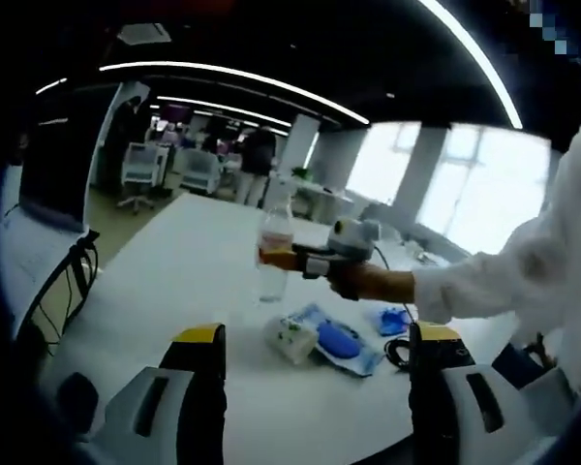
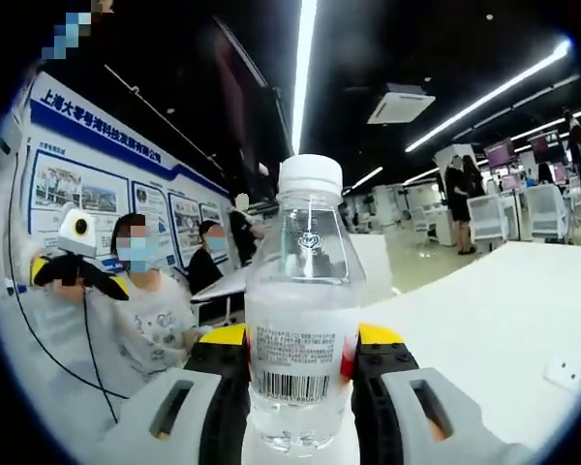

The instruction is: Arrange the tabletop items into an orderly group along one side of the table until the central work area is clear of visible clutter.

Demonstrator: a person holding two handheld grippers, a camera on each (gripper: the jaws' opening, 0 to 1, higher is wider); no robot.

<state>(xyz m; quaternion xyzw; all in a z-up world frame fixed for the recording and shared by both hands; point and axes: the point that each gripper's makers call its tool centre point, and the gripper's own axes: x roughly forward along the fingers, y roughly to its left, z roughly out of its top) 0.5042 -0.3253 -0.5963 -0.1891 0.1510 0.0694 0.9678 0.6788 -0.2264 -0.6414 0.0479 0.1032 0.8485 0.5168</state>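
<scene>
Currently my right gripper (image 2: 298, 373) clamps the upright water bottle (image 2: 300, 310) above the white table (image 1: 184, 271); my left gripper (image 1: 315, 363) hangs open, empty.

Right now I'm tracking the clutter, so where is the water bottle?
The water bottle is upright, clamped in the right gripper; in the left gripper view it is above the white table, beyond the blue packet.

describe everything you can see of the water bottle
The water bottle is clear plastic with a white screw cap, an embossed logo on its shoulder and a white label with a barcode. It stands upright, clamped between the right gripper's yellow-tipped jaws. In the left gripper view it hangs above the white table.
</scene>
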